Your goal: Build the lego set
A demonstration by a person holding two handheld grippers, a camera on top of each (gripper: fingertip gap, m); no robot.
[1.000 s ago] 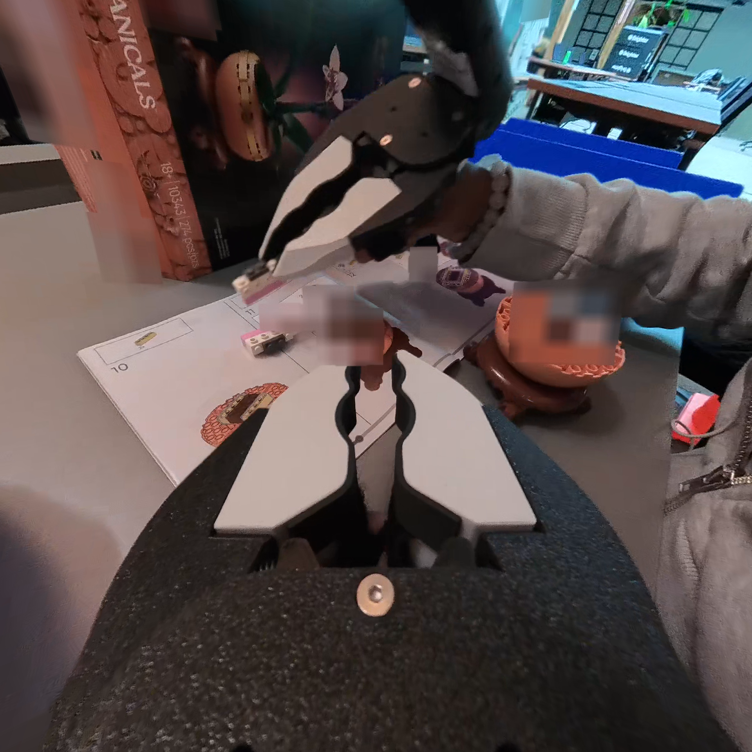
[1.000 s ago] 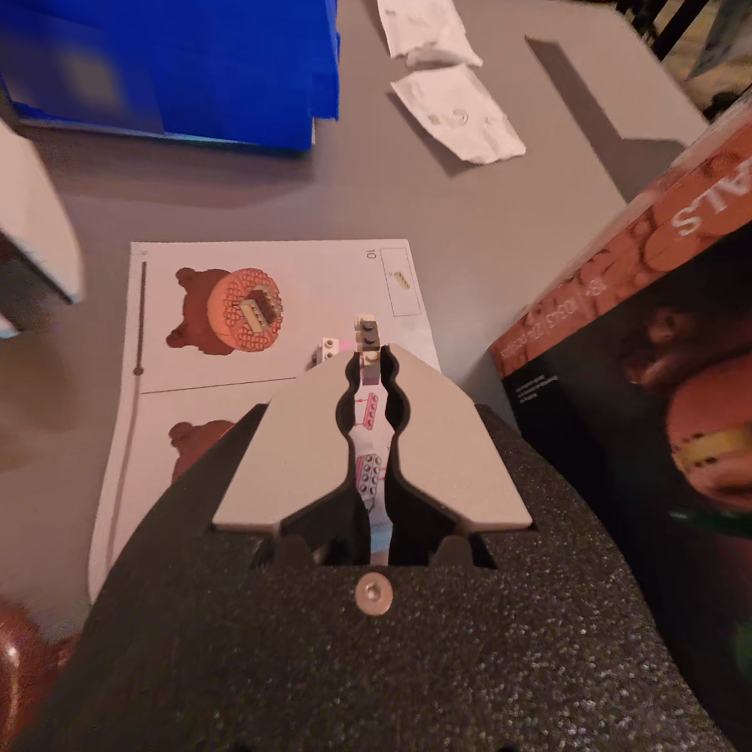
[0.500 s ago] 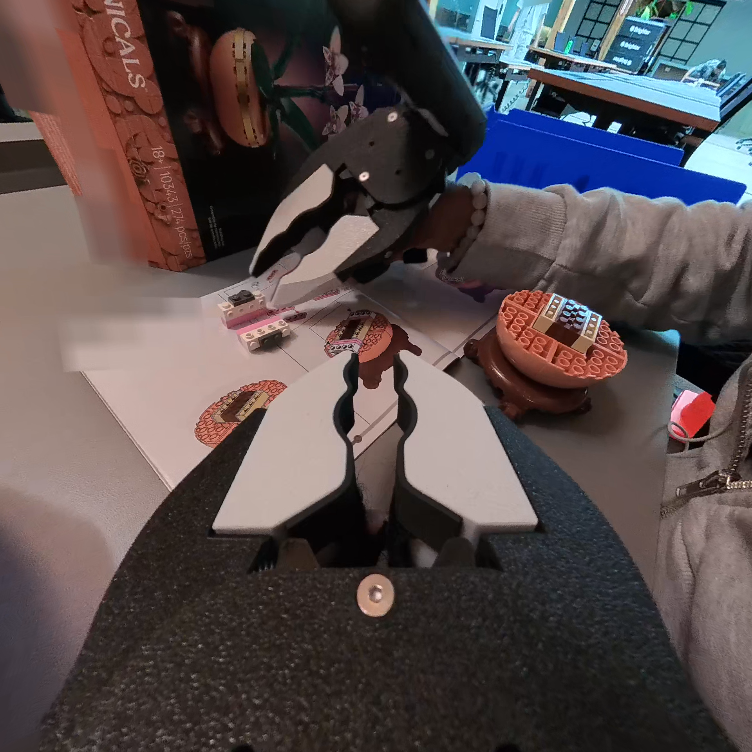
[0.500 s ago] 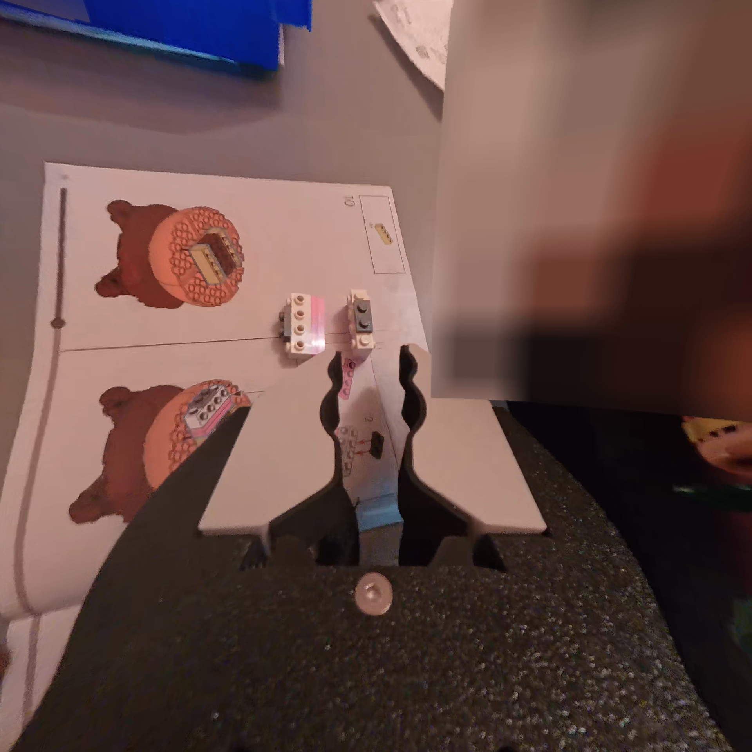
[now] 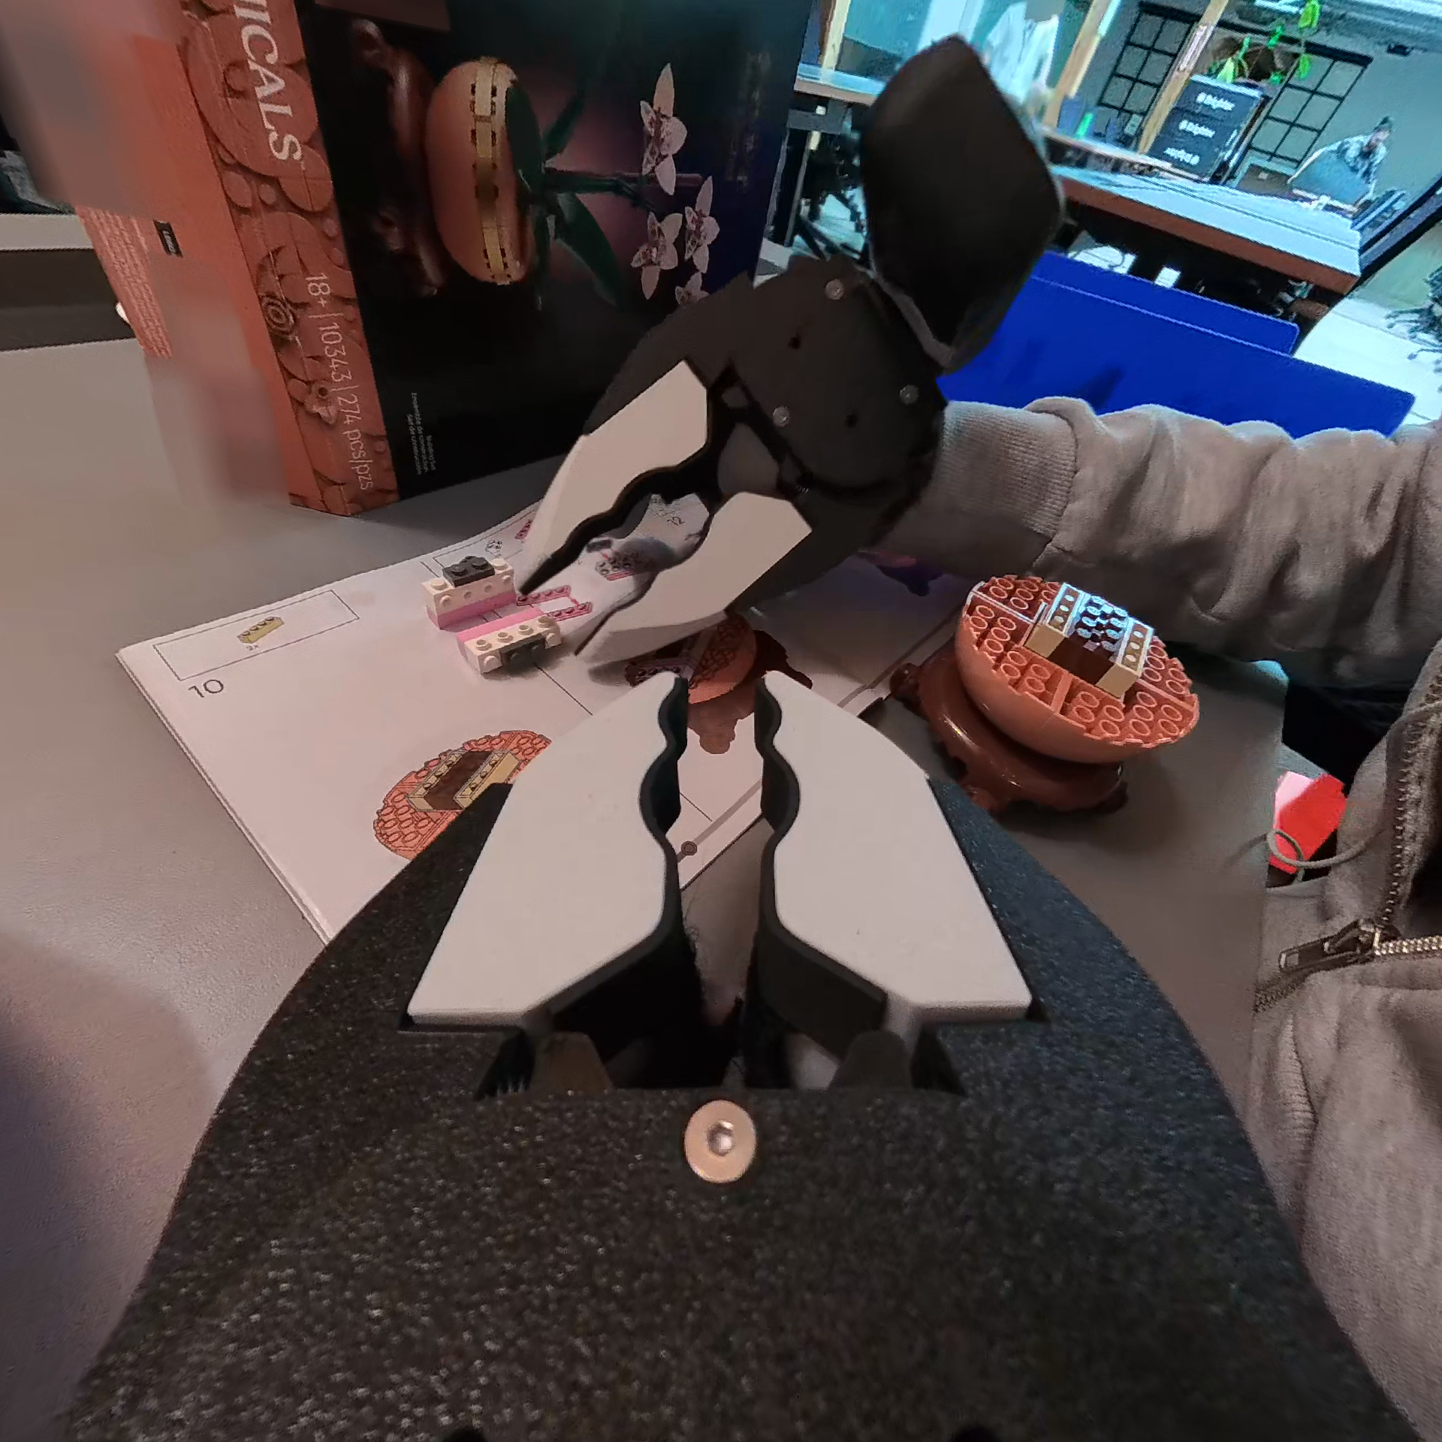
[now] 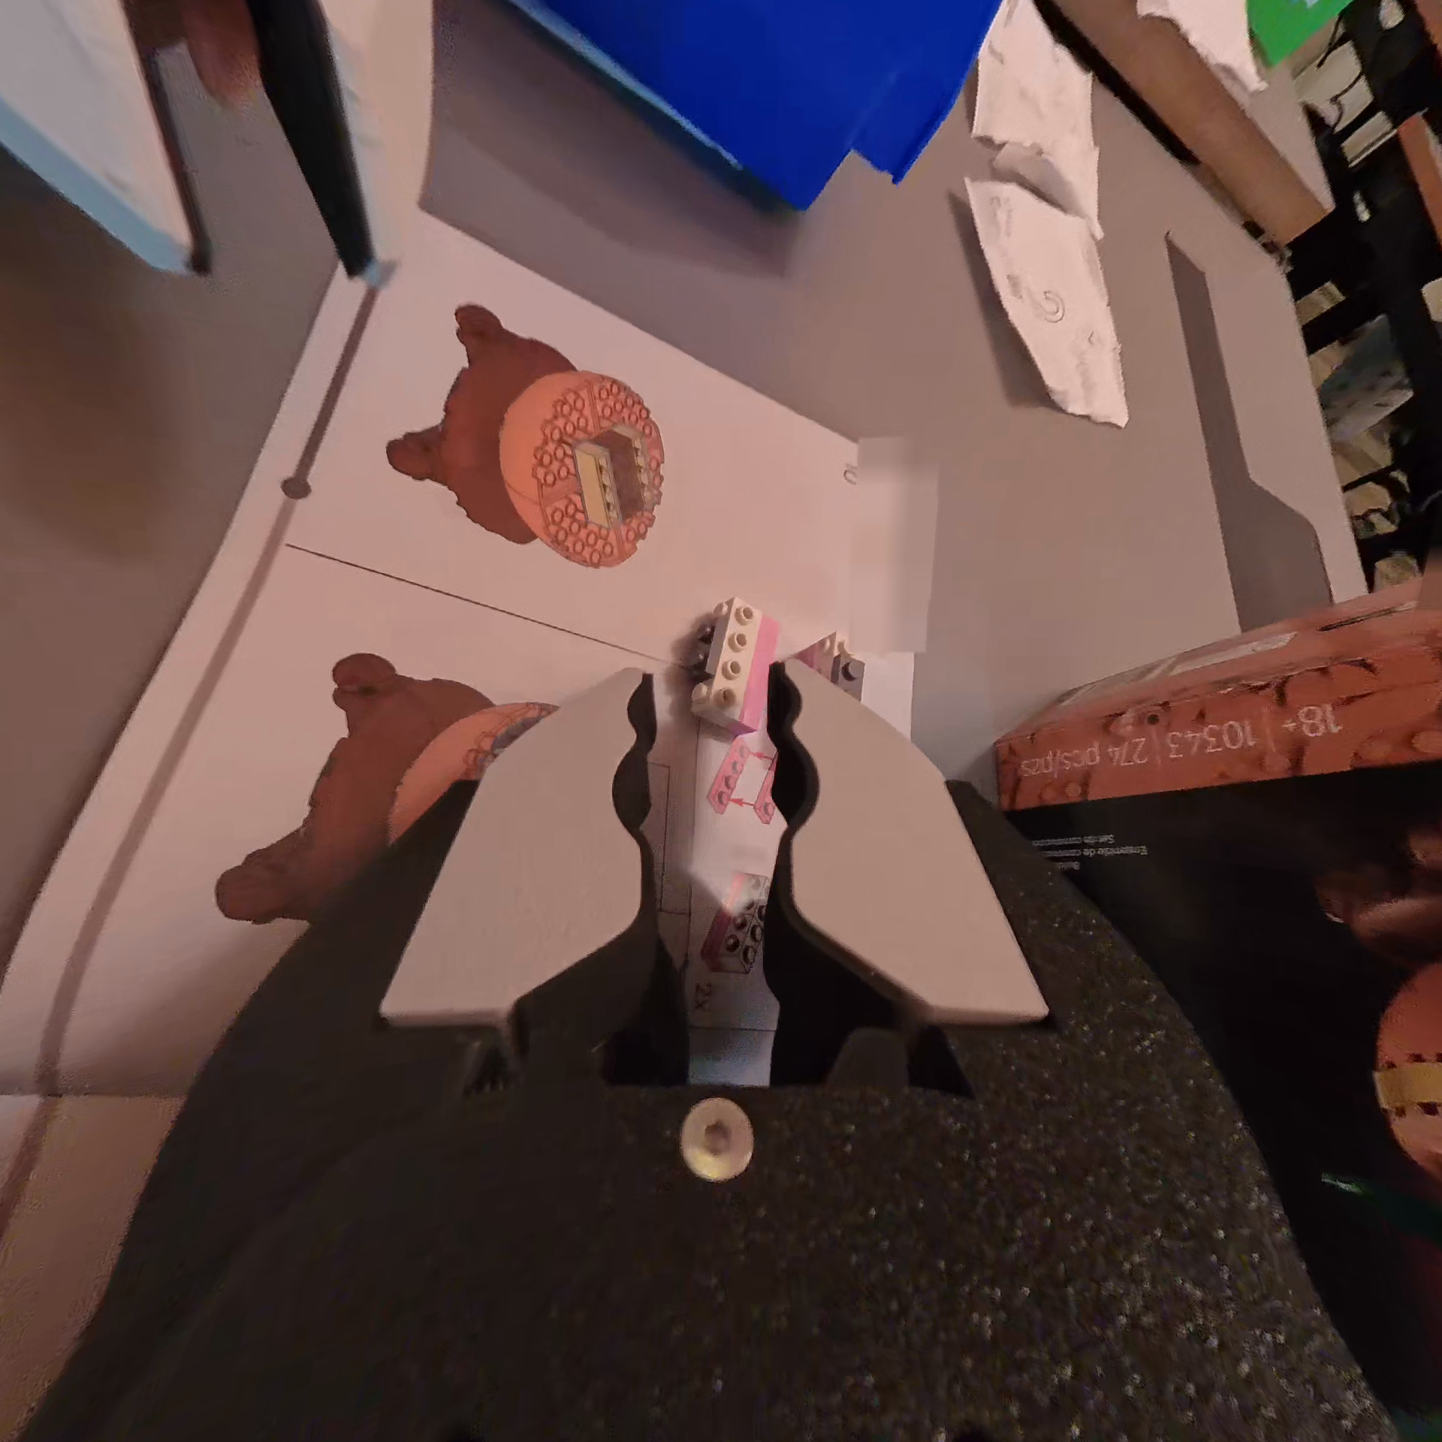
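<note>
Two small white-and-pink brick pieces lie on the open instruction booklet [image 5: 312, 726]. One piece [image 5: 468, 597] carries a dark grey plate on top; the nearer piece [image 5: 511, 644] has a grey part on its side. My right gripper [image 5: 558, 624] is open and empty, tips just right of them. In the right wrist view, the right gripper [image 6: 710, 679] has one piece [image 6: 733, 671] in line with its gap, close to the right finger. The other piece [image 6: 843, 663] is partly hidden behind that finger. My left gripper [image 5: 722, 694] is slightly open and empty, held above the booklet's near edge.
The built pot [image 5: 1081, 687], a salmon dish on a brown stand, sits right of the booklet. The set's box [image 5: 468, 234] stands behind. A blue bin [image 5: 1170, 367] is farther back. Torn paper bags [image 6: 1045, 296] lie on the grey table. A red object [image 5: 1311, 811] lies by a grey sleeve. One gripper's finger ends stand about 10 cm off the other's. To the built pot [image 5: 1081, 687]: left tips about 11 cm, right tips about 15 cm.
The right gripper set its white-and-pink piece down on the booklet, opened, and swung round to the pieces from the right. The left gripper has hardly moved.
</note>
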